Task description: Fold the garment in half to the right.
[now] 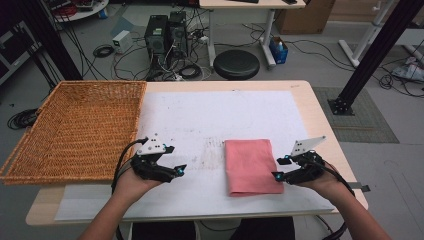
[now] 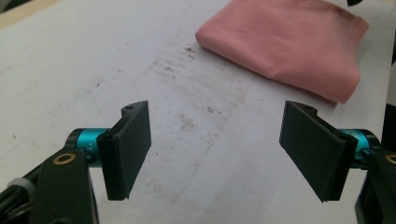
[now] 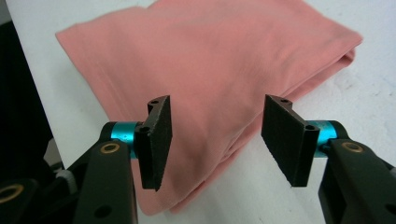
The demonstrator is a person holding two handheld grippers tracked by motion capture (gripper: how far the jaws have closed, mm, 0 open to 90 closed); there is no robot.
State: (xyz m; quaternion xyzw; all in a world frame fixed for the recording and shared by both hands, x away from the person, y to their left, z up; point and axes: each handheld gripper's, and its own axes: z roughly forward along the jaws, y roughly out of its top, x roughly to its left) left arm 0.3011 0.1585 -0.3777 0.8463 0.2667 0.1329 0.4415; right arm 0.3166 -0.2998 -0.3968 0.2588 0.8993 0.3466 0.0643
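A folded pink cloth (image 1: pixel 250 166) lies flat on the white sheet (image 1: pixel 215 115) that covers the table, right of centre. My right gripper (image 1: pixel 280 168) hovers at the cloth's right edge with its jaws apart. In the right gripper view the cloth (image 3: pixel 210 70) spreads below and beyond that gripper (image 3: pixel 224 140), and the pads do not pinch it. My left gripper (image 1: pixel 176 159) rests open over bare sheet, to the left of the cloth. From the left gripper view the cloth (image 2: pixel 285 44) lies farther off, past the gripper's (image 2: pixel 217 154) wide-spread, empty jaws.
A large wicker basket (image 1: pixel 75 130) takes up the table's left end and overhangs its edge. The sheet has grey smudges near its middle. Beyond the far edge stand a black stool (image 1: pixel 236 64) and computer towers (image 1: pixel 166 35) among cables. A black frame post (image 1: pixel 375 55) rises at the right.
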